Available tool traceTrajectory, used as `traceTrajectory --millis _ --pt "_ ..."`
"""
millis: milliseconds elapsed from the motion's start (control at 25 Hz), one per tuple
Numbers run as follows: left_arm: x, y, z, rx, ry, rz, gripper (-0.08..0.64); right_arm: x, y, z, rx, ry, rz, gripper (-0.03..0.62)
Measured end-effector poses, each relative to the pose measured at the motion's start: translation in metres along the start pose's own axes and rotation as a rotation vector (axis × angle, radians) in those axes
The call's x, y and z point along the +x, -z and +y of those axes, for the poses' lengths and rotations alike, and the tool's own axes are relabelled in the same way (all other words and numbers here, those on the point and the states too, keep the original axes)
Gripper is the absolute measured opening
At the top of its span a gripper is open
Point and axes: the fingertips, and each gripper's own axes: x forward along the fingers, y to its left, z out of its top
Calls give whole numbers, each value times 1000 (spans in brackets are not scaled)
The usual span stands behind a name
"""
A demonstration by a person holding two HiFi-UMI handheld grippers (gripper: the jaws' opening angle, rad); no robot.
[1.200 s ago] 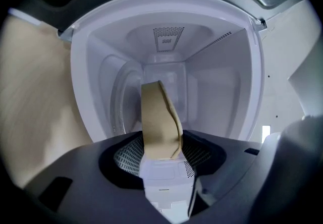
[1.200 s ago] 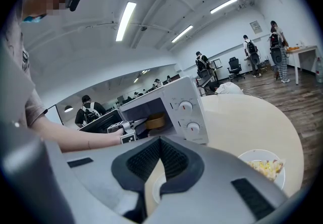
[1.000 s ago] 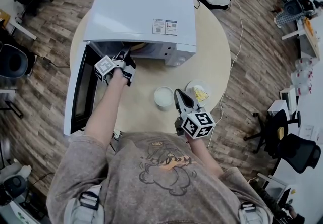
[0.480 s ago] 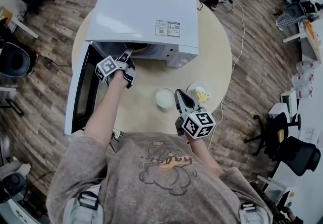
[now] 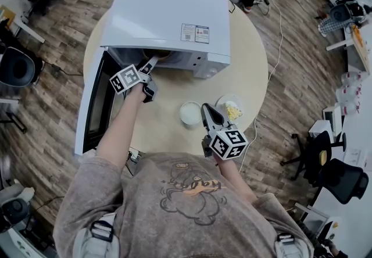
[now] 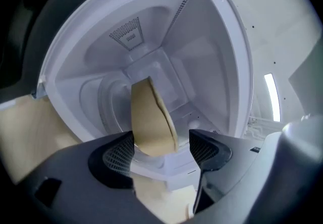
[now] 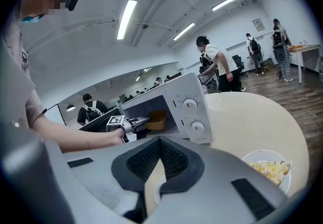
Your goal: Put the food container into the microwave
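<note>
Tan food container (image 6: pixel 151 117) inside the white microwave (image 5: pixel 168 18) at the upper middle, your left gripper (image 6: pixel 161 151) just opened wide around it, not squeezing, your right gripper (image 5: pixel 207 110) pinched shut, empty, lower middle.

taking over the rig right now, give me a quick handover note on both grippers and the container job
Left gripper: at the mouth of the microwave, jaws open and just been opening; the tan container sits between them, not gripped.
Right gripper: shut, empty, over the table by a white bowl and a dish of yellow food.
Done: container is inside the microwave; the door is open.
Left: draw the left gripper out, then probably close the door.
</note>
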Motion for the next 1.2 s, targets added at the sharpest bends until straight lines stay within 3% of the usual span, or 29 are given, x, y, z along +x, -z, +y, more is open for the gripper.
traceTrajectory --millis 400,880,1200 --pt "0 6 3 154 -49 88 350 0 2 -2 12 6 5 2" --pt "4 15 8 458 -154 182 360 3 4 -2 26 1 9 2" --pt "4 16 14 499 -198 196 360 3 5 -5 32 4 15 2"
